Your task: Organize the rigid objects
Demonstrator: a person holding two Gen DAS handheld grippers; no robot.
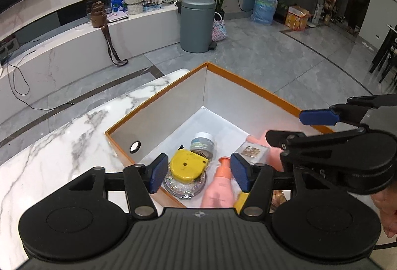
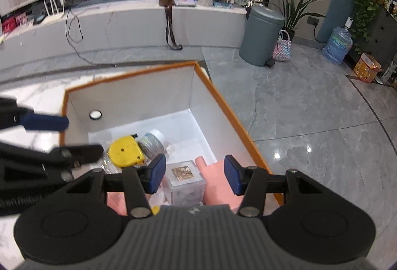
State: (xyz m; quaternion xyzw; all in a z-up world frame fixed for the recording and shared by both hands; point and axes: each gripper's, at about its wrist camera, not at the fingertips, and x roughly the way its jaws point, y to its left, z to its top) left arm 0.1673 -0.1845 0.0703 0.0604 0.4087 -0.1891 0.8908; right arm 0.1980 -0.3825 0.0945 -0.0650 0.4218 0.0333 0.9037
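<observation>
The orange-rimmed box (image 1: 158,98) sits on the marble tabletop (image 1: 57,146) and holds the goods: a yellow tape measure (image 1: 187,167) lying on a glittery disc (image 1: 184,185), a small jar (image 1: 203,143), a pink pump bottle (image 1: 219,185) and a clear cube case (image 2: 184,178). The bottle's base and a yellow item beside it are cut off behind the gripper body. Left hand-held gripper (image 1: 198,172) hangs above them, jaws apart, gripping nothing. Right hand-held gripper (image 2: 194,174) likewise stands apart and empty over the cube case.
</observation>
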